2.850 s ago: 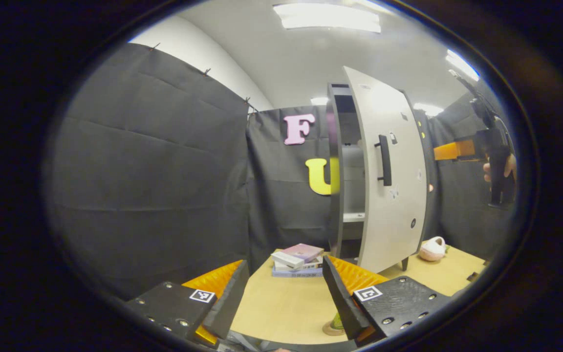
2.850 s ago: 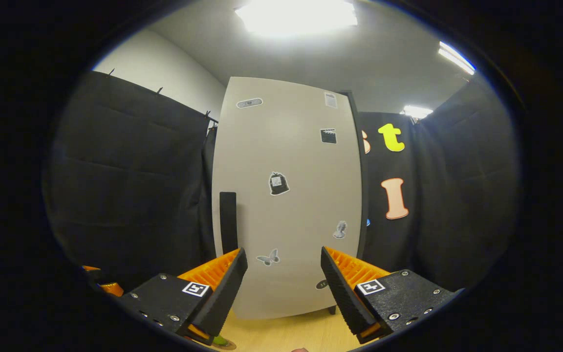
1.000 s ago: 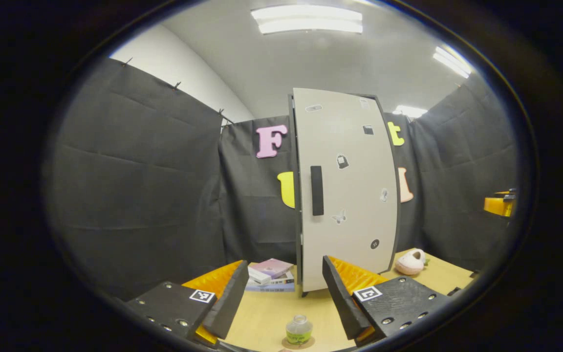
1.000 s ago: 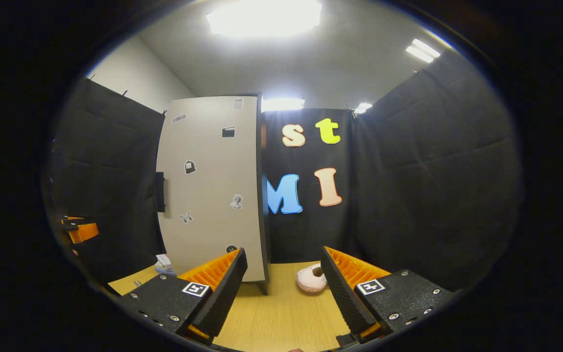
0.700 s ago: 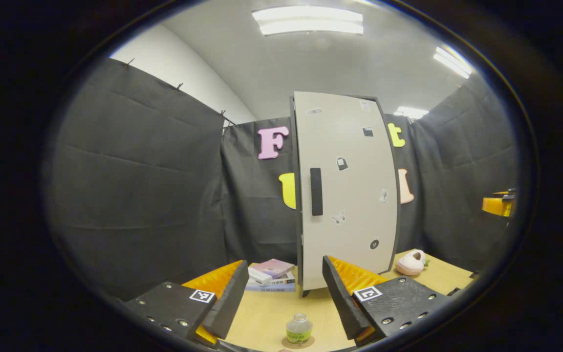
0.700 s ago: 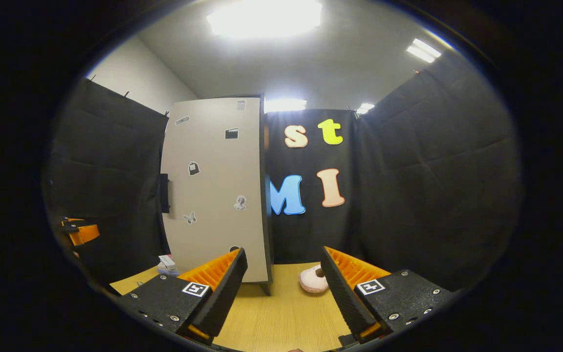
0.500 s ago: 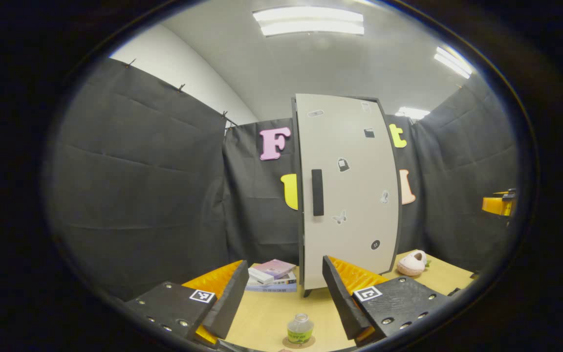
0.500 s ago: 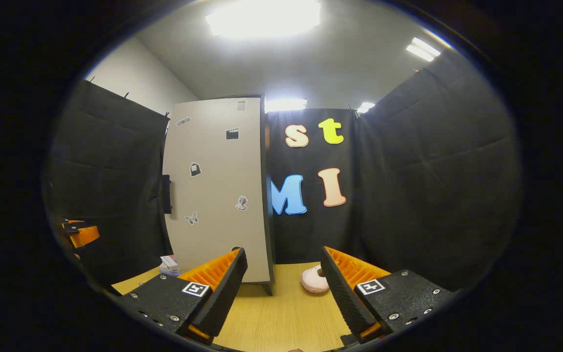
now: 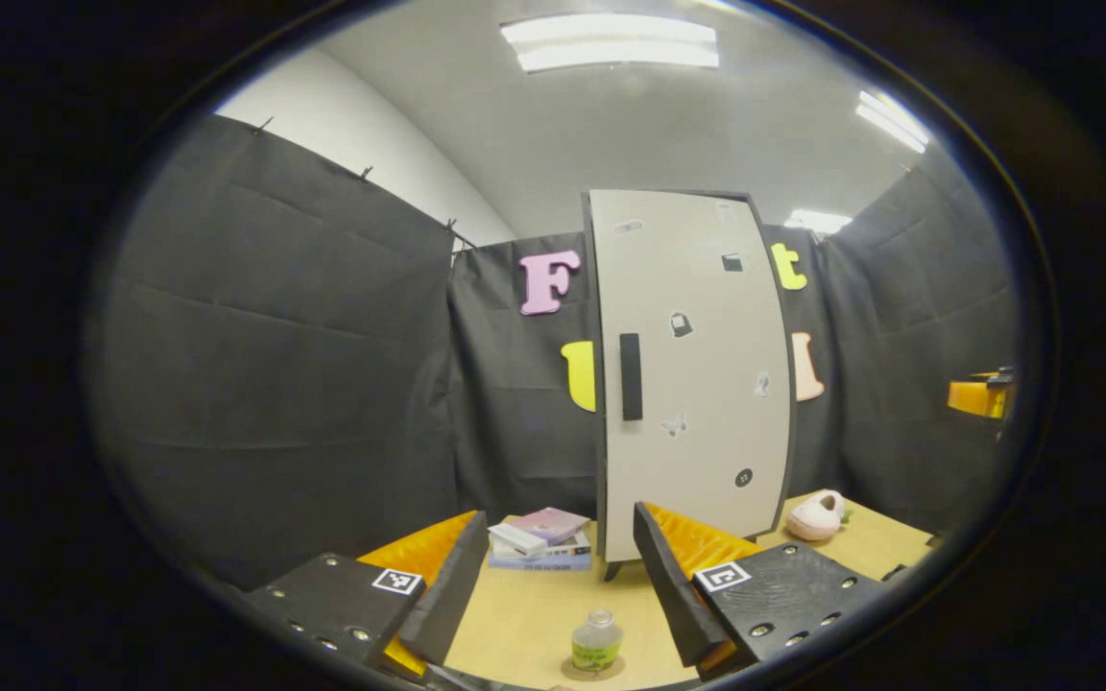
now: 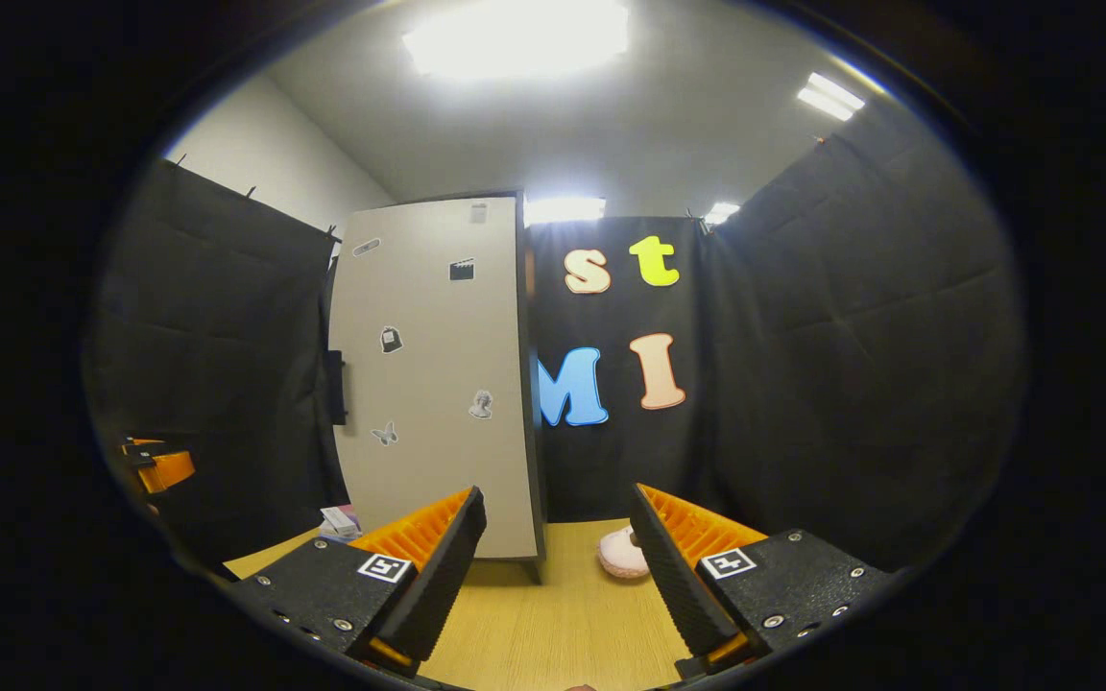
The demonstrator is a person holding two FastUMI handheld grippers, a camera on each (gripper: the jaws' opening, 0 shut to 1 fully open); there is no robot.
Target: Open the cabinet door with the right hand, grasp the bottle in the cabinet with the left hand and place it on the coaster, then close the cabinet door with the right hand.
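While the left gripper is held low over the table, its fingers are spread wide with nothing between them — and the bottle is seen in that gap, standing upright on the round coaster near the table's front edge. Bare wood-grain tabletop is left between the bottle and the cabinet, whose pale flat door is seen flush with its dark frame, a slim dark bar handle fixed vertically near its left edge and small stickers scattered over the panel. A low stack of books is set just left of the cabinet's foot, a soft rounded pink object to its right. The right gripper is likewise held parted and empty over the smooth tabletop — well back from the cabinet, with open room ahead. Matte black cloth is hung around the booth.
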